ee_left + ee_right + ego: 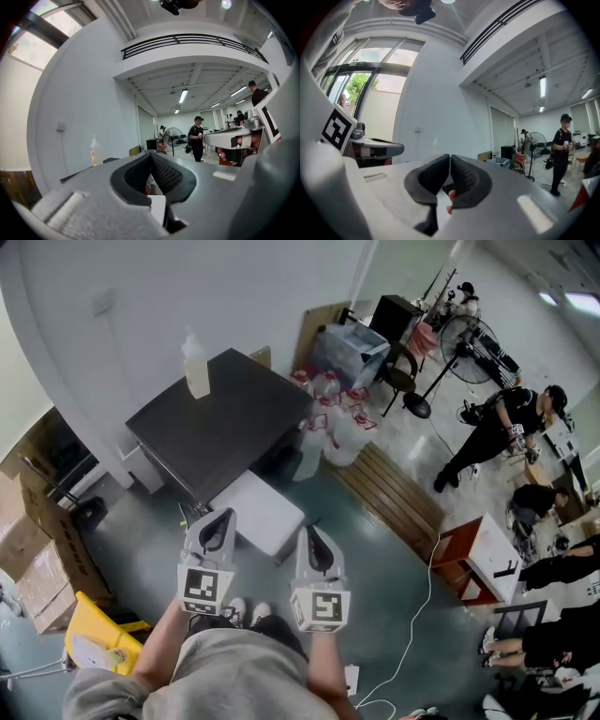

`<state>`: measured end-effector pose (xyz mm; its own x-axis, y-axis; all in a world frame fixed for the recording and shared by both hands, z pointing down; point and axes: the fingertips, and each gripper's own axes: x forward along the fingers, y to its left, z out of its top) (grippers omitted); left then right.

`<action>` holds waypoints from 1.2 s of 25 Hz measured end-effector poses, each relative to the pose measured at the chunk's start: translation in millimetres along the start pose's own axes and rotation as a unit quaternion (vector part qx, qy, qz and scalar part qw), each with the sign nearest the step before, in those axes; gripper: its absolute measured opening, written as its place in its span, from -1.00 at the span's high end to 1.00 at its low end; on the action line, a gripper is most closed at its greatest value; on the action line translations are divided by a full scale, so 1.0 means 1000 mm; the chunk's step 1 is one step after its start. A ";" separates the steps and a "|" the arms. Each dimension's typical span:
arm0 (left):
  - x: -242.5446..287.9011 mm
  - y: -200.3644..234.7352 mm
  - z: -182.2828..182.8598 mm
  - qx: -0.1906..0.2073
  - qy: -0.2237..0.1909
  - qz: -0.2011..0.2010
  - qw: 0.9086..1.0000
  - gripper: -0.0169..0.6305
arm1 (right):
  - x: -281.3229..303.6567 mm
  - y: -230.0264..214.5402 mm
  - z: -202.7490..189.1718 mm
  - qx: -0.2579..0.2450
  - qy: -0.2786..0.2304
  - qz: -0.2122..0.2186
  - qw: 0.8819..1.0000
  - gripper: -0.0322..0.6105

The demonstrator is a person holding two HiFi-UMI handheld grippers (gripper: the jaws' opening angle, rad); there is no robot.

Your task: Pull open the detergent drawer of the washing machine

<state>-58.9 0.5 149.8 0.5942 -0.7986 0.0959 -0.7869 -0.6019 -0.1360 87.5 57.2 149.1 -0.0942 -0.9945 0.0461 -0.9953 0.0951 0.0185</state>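
Observation:
In the head view a dark-topped machine (pixel 225 418) stands against the white wall, with a pale bottle (pixel 196 367) on its top. Its front and any drawer are hidden from above. A white flat-topped block (pixel 260 513) juts out at its near side. I hold both grippers level in front of me, short of the machine and touching nothing. The left gripper (pixel 218 518) has its jaws together with nothing between them, and so does the right gripper (pixel 313 530). In their own views the left gripper (pixel 151 155) and the right gripper (pixel 449 157) show dark pads meeting at the tips.
Cardboard boxes (pixel 42 549) and a yellow object (pixel 98 634) lie at the left. A slatted wooden bench (pixel 389 493), a red-framed table (pixel 478 559) and a white cable (pixel 417 615) are at the right. Water jugs (pixel 333 432), a fan (pixel 466 338) and several people (pixel 492 432) are further back.

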 end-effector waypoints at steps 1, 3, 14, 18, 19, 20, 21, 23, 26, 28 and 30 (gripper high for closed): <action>-0.001 0.000 0.000 0.000 0.000 0.000 1.000 0.91 | -0.001 0.000 0.000 -0.003 -0.001 -0.001 1.000 0.88; -0.003 -0.001 -0.002 -0.001 -0.001 0.001 1.000 0.91 | -0.003 0.001 0.000 -0.008 -0.003 0.001 1.000 0.88; -0.006 0.005 -0.005 0.001 0.002 0.000 1.000 0.91 | -0.001 0.007 -0.001 -0.009 -0.004 -0.003 1.000 0.89; -0.005 0.005 -0.004 0.002 0.002 -0.002 1.000 0.91 | -0.002 0.005 -0.001 -0.007 -0.006 -0.004 1.000 0.89; -0.004 0.005 -0.005 0.003 0.002 -0.003 1.000 0.91 | -0.001 0.005 -0.002 -0.006 -0.005 -0.006 1.000 0.89; -0.004 0.005 -0.005 0.003 0.003 -0.003 1.000 0.91 | 0.000 0.004 -0.002 -0.006 -0.004 -0.007 1.000 0.89; -0.003 0.006 -0.005 0.003 0.003 -0.004 1.000 0.91 | 0.000 0.004 -0.003 -0.006 -0.003 -0.008 1.000 0.89; -0.003 0.006 -0.006 0.004 0.004 -0.005 1.000 0.91 | 0.001 0.003 -0.003 -0.008 -0.003 -0.011 1.000 0.89; -0.002 0.004 -0.006 0.004 0.005 -0.007 1.000 0.91 | 0.000 0.002 -0.004 -0.011 -0.003 -0.013 1.000 0.89; -0.001 0.003 -0.006 0.005 0.006 -0.007 1.000 0.91 | 0.000 0.002 -0.004 -0.014 -0.003 -0.013 1.000 0.89; -0.001 0.003 -0.006 0.005 0.006 -0.007 1.000 0.91 | 0.000 0.001 -0.004 -0.015 -0.002 -0.013 1.000 0.89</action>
<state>-62.4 -0.7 154.9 0.6032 -0.7899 0.1107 -0.7766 -0.6133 -0.1439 86.1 57.1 153.3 -0.0687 -0.9968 0.0416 -0.9962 0.0707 0.0499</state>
